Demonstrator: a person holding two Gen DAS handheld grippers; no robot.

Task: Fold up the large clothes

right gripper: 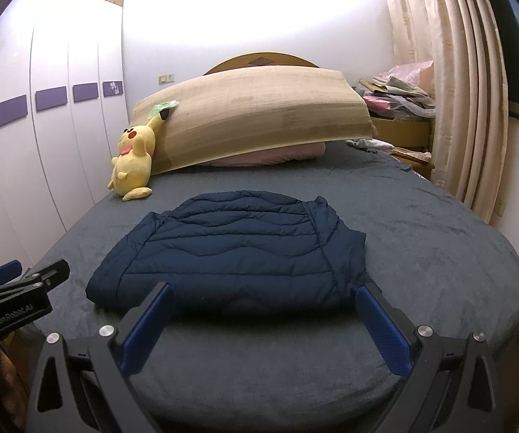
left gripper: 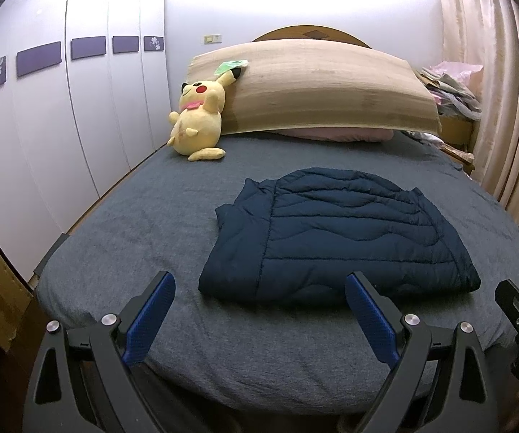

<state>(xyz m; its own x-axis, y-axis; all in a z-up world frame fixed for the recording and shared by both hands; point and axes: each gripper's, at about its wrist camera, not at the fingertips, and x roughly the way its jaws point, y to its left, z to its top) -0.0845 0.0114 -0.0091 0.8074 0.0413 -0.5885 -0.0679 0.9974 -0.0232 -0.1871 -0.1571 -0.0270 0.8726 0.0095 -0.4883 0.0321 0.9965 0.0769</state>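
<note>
Two hand-held grippers: the left hand-held gripper (left gripper: 259, 301) and the right hand-held gripper (right gripper: 266, 310), both empty with blue-padded fingers spread wide, hovering over the near edge of the bed, short of the garment.
Garment: a navy-blue quilted puffer jacket (left gripper: 335, 234), lying flat on the bed, nearer the foot than the head, already gathered into a compact, roughly rectangular bundle.
Sleeves: none hangs loose; along the jacket's left side a layer looks tucked over, and a collar or shoulder bump rises at the far right corner in the right wrist view.
Surface: a bed with a grey fitted sheet (left gripper: 144, 223), smooth around the jacket.
Progress: judged from the shape, the main folds look done; neither gripper touches the cloth.
Left to do: perhaps one last fold in half or a tidying of edges, if any; otherwise the task seems at or near its end.
Surroundings: a yellow plush toy (left gripper: 198, 122) leans on a rolled tan mat (left gripper: 313, 90) at the headboard, well apart from the jacket; white wardrobe doors (left gripper: 79, 108) stand on the left and beige curtains (right gripper: 458, 90) on the right.
</note>
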